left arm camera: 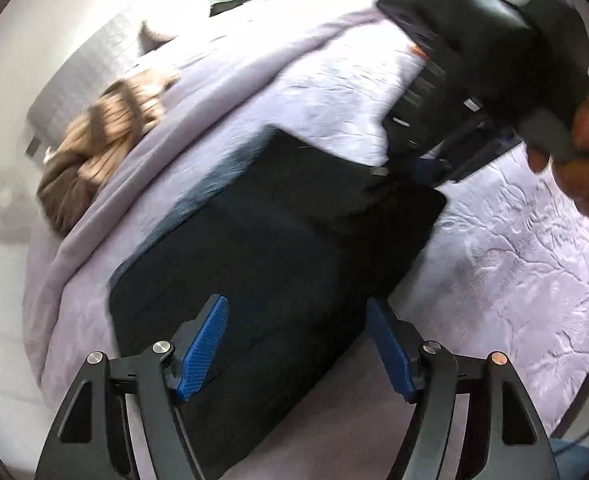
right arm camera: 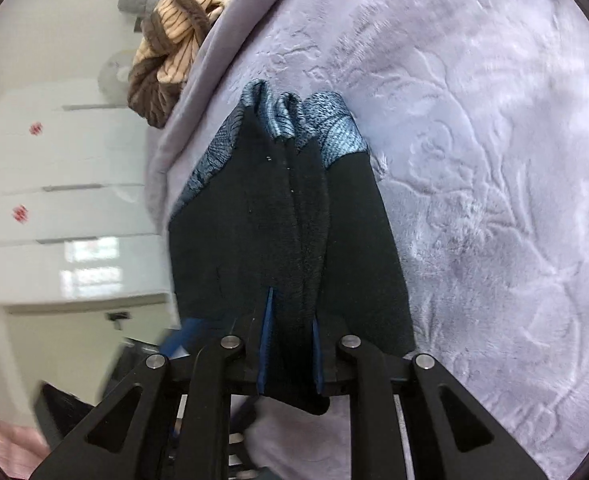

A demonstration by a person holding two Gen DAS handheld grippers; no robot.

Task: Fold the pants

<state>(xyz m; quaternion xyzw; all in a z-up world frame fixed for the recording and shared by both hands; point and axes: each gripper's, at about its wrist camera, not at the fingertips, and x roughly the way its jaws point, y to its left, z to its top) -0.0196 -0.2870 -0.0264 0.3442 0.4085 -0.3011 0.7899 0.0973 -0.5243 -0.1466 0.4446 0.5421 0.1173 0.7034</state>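
We note black pants [right arm camera: 286, 232] with blue-grey patterned lining, lilac embossed blanket [right arm camera: 474, 160], tan-and-brown striped cloth [right arm camera: 174, 40], blue pads [left arm camera: 204, 348].

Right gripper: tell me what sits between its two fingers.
A bunched fold of the dark pants runs between the fingers of the right gripper, pinched there; the right wrist view shows it, over the lilac blanket.
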